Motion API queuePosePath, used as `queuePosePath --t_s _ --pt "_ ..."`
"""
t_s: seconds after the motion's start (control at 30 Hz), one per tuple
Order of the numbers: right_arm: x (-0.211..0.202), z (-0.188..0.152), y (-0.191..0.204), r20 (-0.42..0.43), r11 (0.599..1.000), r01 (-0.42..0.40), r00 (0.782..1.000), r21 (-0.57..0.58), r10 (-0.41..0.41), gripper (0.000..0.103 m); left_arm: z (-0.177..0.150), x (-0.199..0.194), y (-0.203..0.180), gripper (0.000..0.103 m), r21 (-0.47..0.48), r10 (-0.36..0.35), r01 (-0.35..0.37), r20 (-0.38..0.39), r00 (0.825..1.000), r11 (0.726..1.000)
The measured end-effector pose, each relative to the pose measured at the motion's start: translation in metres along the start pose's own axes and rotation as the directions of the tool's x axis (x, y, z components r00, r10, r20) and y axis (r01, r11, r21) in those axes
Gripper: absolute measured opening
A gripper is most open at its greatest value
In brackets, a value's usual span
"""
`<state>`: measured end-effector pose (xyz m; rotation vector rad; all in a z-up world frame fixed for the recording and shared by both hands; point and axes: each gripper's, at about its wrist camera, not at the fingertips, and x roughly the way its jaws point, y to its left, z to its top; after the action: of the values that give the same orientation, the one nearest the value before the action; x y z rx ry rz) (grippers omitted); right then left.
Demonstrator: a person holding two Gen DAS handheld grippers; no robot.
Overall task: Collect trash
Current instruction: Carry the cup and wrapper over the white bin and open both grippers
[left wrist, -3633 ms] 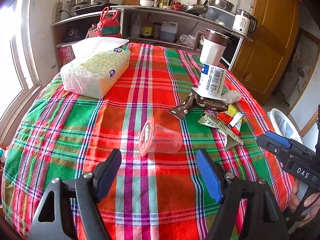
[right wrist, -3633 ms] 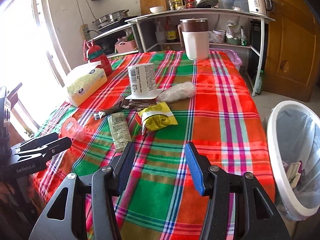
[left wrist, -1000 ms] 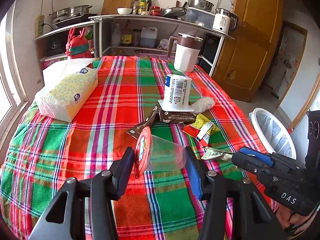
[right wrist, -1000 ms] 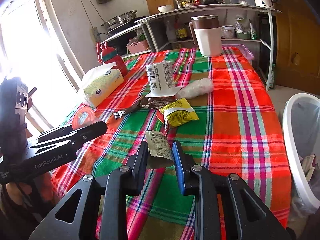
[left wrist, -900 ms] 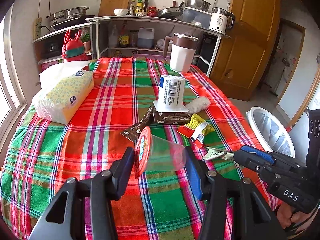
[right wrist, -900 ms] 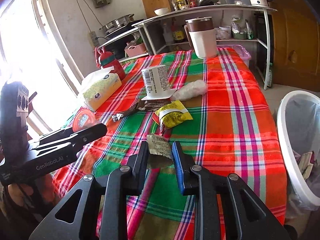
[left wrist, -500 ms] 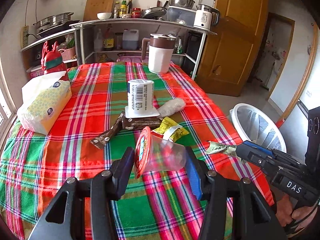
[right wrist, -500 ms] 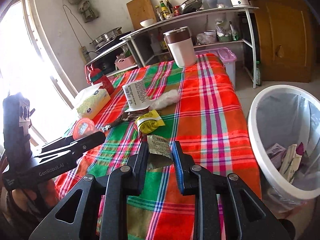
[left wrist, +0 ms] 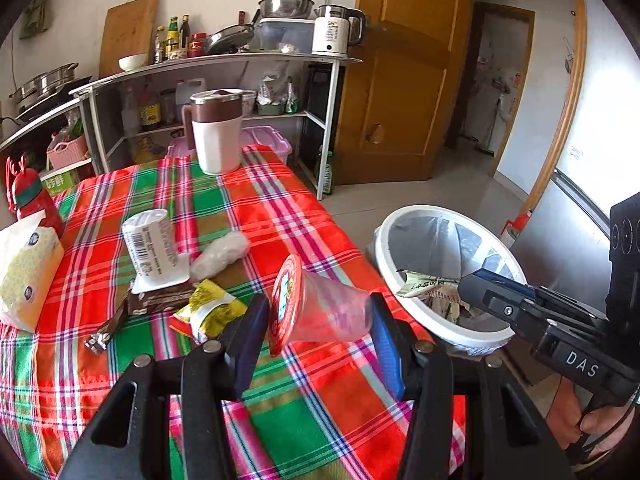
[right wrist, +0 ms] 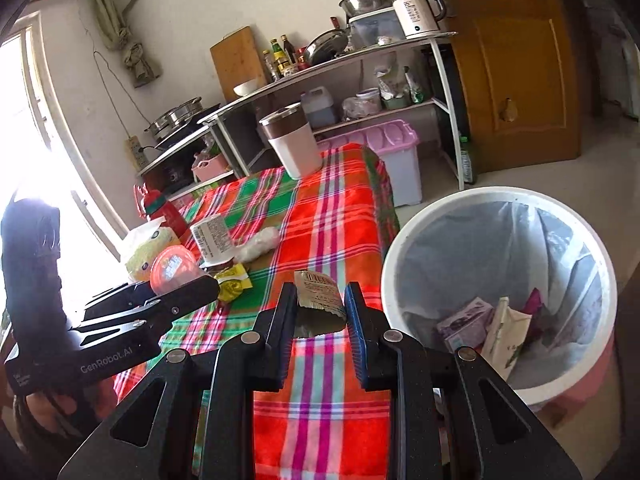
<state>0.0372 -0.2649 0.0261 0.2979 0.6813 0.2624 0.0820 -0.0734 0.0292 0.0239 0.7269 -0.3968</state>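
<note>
Left gripper (left wrist: 316,320) clamped on a clear plastic cup (left wrist: 320,308) with a red lid, held on its side above the plaid table (left wrist: 280,216); right gripper (right wrist: 320,312) clamped on a flat wrapper (right wrist: 318,292). In the left view the wrapper tip sits over the white bin (right wrist: 500,280) rim; more trash still on the table.

We see the right gripper (right wrist: 321,307) with its jaws clamped on a wrapper (right wrist: 317,288), above the plaid surface (right wrist: 340,216) beside the white bin (right wrist: 596,264). At left, the left gripper (right wrist: 192,284) grips a cup (right wrist: 173,266).
</note>
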Motion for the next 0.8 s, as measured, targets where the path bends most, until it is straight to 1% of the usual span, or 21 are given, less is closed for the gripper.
queuePosePath --t_s 0.37,0.57,0.73,0.8 --pt "-0.023 0.008 -0.056 0.031 0.992 0.108 0.993 0.066 -0.111 0.026 0.014 0.026 -0.067 0.053 0.086 -0.103 0.104 -0.026 0.994 0.991" --pt "-0.022 0.011 -0.076 0.023 0.981 0.177 0.984 0.073 -0.179 0.026 0.018 0.041 -0.094 0.053 0.122 -0.135 0.139 -0.046 0.990 0.983" --pt "-0.016 0.010 -0.094 -0.004 0.969 0.231 0.973 0.084 -0.231 0.026 0.019 0.057 -0.112 0.053 0.140 -0.153 0.162 -0.077 0.985 0.977" --pt "-0.013 0.010 -0.101 -0.017 0.966 0.241 0.971 0.095 -0.240 0.026 0.021 0.064 -0.117 0.053 0.141 -0.164 0.176 -0.095 0.982 0.974"
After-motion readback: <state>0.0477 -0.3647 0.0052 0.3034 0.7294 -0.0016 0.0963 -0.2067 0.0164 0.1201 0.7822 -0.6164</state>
